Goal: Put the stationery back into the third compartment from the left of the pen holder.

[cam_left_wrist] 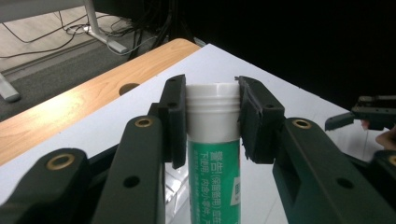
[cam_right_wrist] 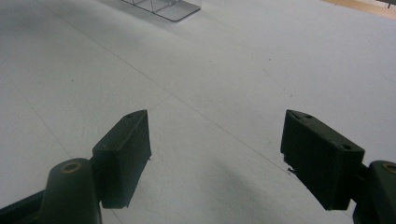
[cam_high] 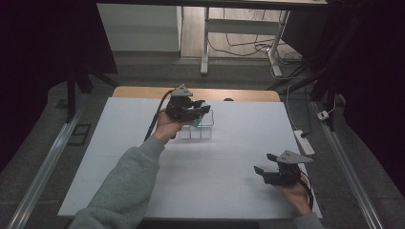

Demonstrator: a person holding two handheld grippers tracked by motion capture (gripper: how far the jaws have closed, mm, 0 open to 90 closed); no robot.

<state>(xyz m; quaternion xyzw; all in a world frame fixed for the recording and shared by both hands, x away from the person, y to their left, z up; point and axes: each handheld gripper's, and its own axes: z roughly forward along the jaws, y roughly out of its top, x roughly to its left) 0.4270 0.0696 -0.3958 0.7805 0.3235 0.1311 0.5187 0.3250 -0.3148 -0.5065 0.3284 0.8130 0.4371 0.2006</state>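
At the far middle of the white table (cam_high: pixel 143 191), left gripper (cam_high: pixel 198 112) clamps a green tube with white cap (cam_left_wrist: pixel 214 140); pads press both sides just below the cap. Tube held above a clear plastic compartment organizer (cam_high: pixel 206 130), off the table surface. Printed warning text runs along the green body. Near right corner: right gripper (cam_high: pixel 263 163) held in the person's hand, jaws spread wide, nothing between them, bare tabletop under them. Grey sleeve (cam_high: pixel 129 186) reaches in from near left. Wooden edge (cam_left_wrist: pixel 70 107) shows beyond the white surface.
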